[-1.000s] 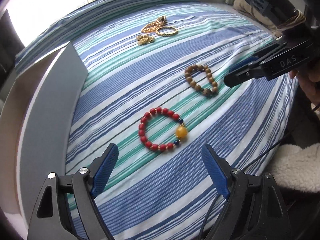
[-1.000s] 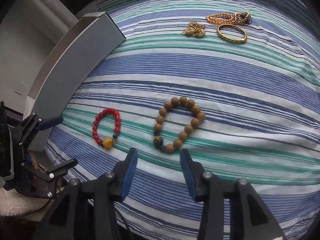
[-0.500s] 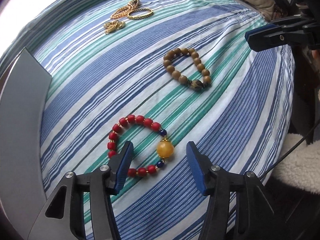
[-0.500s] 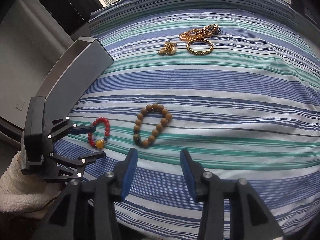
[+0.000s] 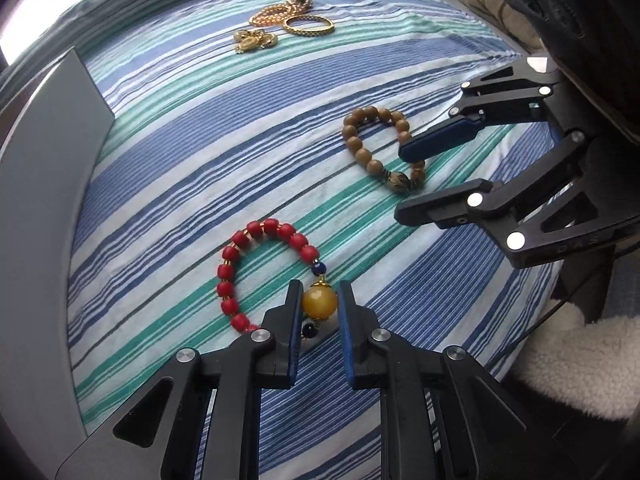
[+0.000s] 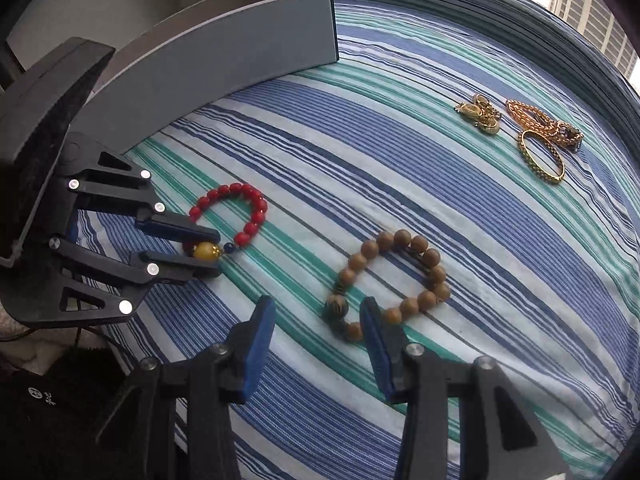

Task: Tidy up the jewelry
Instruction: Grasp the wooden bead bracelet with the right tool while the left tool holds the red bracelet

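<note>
On the striped cloth [image 5: 224, 152], right of the grey box [image 6: 224, 60], my left gripper [image 5: 319, 300] points steeply down, its jaws closing around the red bead bracelet's [image 5: 256, 236] amber bead [image 5: 319, 301]. Only my right wrist view shows my right gripper [image 6: 318, 320] half open, straddling the wooden bead bracelet's [image 6: 400, 276] near edge, gripping nothing.

A home, by the look of it a bedroom high in a city block. Ahead of the tool spreads a striped sheet [image 5: 200, 184] in blue, green and white over a soft bed, with tall apartment towers [image 6: 592, 20] beyond its far edge through a window. A fleecy cream throw [image 5: 572, 364] lies at the tool's right.
</note>
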`<state>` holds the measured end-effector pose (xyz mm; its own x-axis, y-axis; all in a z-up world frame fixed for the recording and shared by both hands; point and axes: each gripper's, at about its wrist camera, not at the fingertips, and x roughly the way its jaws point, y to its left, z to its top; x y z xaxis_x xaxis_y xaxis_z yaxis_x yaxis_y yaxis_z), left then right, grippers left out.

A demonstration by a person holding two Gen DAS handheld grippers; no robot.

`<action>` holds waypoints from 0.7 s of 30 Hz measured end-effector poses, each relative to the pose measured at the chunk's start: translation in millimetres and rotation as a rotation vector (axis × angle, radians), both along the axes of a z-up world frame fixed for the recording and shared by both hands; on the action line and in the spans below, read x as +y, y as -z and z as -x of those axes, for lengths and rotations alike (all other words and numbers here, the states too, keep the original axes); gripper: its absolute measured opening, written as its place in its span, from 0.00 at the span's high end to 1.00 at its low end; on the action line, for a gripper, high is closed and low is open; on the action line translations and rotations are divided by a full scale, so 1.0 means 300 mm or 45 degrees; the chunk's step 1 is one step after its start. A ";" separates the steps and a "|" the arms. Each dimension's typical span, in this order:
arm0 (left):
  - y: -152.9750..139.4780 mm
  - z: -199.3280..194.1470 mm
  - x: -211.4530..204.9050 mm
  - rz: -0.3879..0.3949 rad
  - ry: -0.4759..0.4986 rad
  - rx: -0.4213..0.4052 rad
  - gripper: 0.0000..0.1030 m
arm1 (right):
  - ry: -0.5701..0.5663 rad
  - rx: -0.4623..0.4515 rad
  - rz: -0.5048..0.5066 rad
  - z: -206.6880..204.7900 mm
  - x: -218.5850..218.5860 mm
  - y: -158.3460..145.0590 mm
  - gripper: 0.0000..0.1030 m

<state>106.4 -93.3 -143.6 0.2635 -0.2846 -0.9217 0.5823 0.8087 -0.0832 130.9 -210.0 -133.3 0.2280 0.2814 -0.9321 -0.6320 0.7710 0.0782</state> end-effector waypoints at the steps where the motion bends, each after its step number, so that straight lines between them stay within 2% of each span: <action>1: -0.008 0.007 0.012 0.013 -0.014 0.001 0.85 | -0.002 0.003 0.013 -0.009 0.008 0.013 0.57; 3: -0.022 0.008 0.031 0.040 -0.044 0.003 0.85 | -0.017 0.015 0.031 -0.021 0.021 0.036 0.59; 5: -0.036 0.003 0.054 0.076 -0.076 0.007 0.85 | -0.023 0.005 0.061 -0.019 0.027 0.046 0.74; 6: -0.046 0.001 0.066 0.097 -0.096 0.010 0.85 | -0.024 0.013 0.072 -0.020 0.028 0.046 0.86; 11: -0.147 0.011 0.154 0.193 -0.218 0.001 0.85 | 0.025 0.031 -0.002 -0.017 0.008 -0.023 0.86; 16: -0.320 0.057 0.300 0.287 -0.371 -0.033 0.85 | 0.037 -0.017 -0.178 -0.008 0.017 -0.221 0.86; 21: -0.504 0.121 0.487 0.329 -0.569 -0.132 0.85 | -0.030 -0.067 -0.362 -0.012 0.120 -0.426 0.86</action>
<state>70.0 53.0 7.7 0.4973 -0.3383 -0.7989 0.2014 0.9407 -0.2730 134.6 -173.9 -5.6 0.2645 0.5352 -0.8022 -0.6582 0.7082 0.2555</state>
